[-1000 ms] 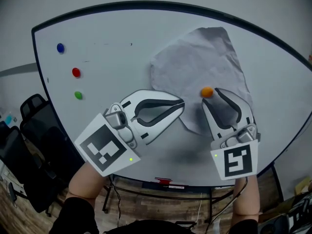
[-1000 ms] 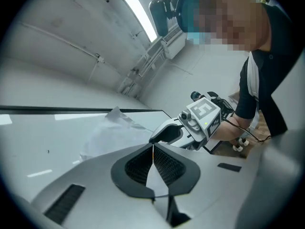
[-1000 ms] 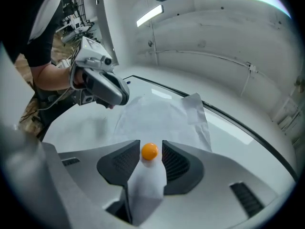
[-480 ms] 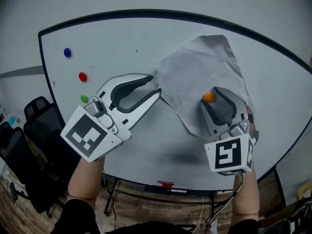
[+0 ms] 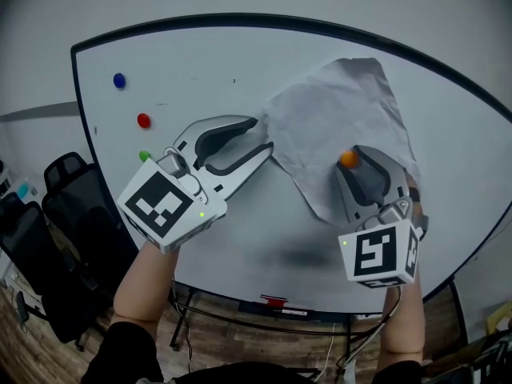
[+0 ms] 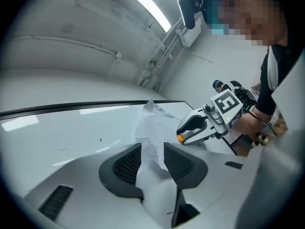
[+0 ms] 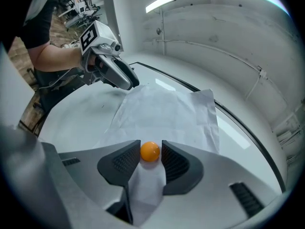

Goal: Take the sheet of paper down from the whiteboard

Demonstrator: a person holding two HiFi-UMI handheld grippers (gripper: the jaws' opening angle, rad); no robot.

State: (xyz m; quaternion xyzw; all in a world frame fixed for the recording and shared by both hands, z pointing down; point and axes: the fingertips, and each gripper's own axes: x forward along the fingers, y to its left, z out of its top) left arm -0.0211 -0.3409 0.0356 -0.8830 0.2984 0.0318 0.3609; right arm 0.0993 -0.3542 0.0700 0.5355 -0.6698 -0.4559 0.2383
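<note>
sheet of paper (image 5: 336,118) hung on whiteboard (image 5: 184,70) under orange magnet (image 5: 349,158) | seemed light, limp, easy to tear; best taken at its loose left edge | left gripper (image 5: 264,133) had just opened, edge between jaws, not pinched | right gripper (image 7: 151,148) had just closed on the orange magnet

whiteboard (image 5: 200,62) cropped at right, paper (image 5: 336,110) partly behind right gripper (image 5: 352,160)

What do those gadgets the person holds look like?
The left gripper and right gripper are pale grey, each with two curved jaws, black pads and a white cube of black square markers. Sleeves: black. Left jaws just opened, paper between; right jaws just closed further on the orange magnet.
</note>
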